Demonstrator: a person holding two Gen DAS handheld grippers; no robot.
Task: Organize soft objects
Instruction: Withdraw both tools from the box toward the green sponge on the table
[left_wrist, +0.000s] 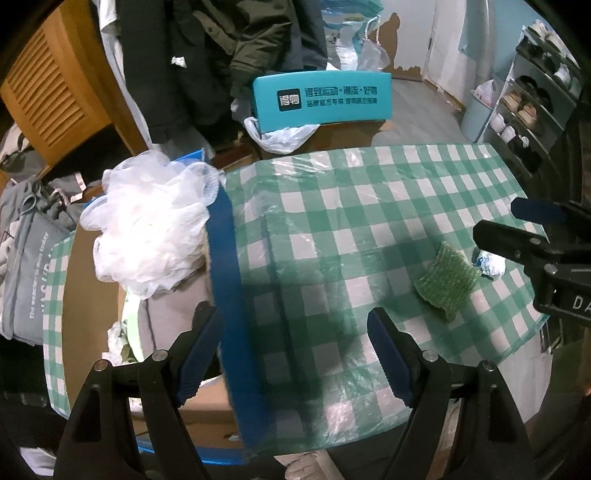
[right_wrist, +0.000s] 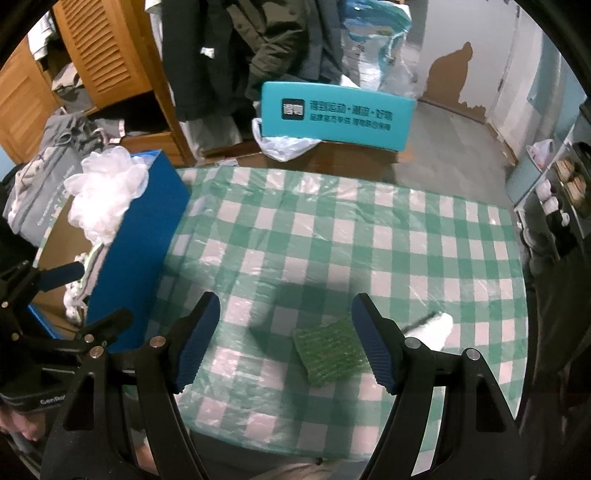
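A green scrub sponge (left_wrist: 446, 280) lies on the green checked tablecloth (left_wrist: 351, 206); it also shows in the right wrist view (right_wrist: 330, 349). A small white soft object (left_wrist: 490, 263) lies just beyond it, also in the right wrist view (right_wrist: 430, 329). A white mesh bath pouf (left_wrist: 155, 221) sits on top of the blue box (left_wrist: 225, 280), seen too in the right wrist view (right_wrist: 105, 192). My left gripper (left_wrist: 291, 354) is open and empty over the box's right wall. My right gripper (right_wrist: 286, 341) is open and empty, just above the sponge, which lies by its right finger.
The blue box (right_wrist: 140, 251) holds other soft items under the pouf. A teal box (right_wrist: 336, 114) and a plastic bag (right_wrist: 284, 146) stand beyond the table's far edge. Clothes hang behind. A shoe rack (left_wrist: 532, 107) is at the right.
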